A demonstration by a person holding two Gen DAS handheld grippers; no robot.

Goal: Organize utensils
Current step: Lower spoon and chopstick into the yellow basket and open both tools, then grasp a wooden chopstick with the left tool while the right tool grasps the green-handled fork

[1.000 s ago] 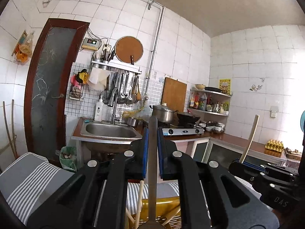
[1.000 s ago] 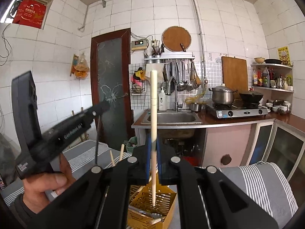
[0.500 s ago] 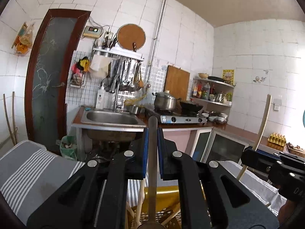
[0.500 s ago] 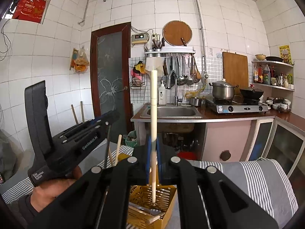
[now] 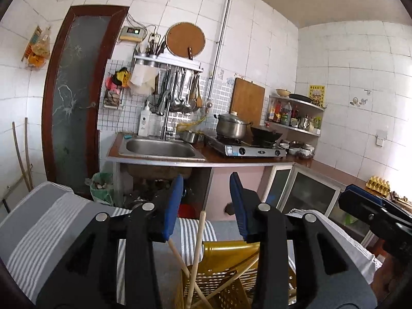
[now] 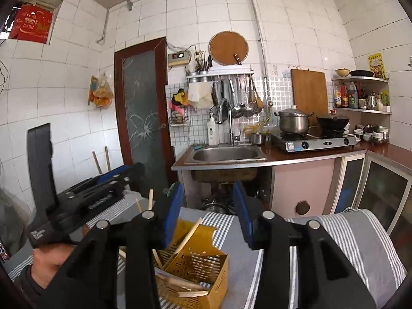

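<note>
A yellow perforated utensil basket stands on the grey striped cloth, below and between both grippers; it also shows in the left wrist view. Several wooden chopsticks lean inside it; they show in the right wrist view too. My left gripper is open and empty above the basket. My right gripper is open and empty, just above the basket's near right side. The left gripper shows at left in the right wrist view, and the right gripper at right in the left wrist view.
Behind the table is a kitchen counter with a steel sink, a gas stove with a pot and a wok, hanging ladles, a brown door, and a corner shelf of bottles.
Both grippers have opened. The utensil in the left one and the chopstick in the right one are released and now sit in the basket. Both cameras have tilted down a little.
</note>
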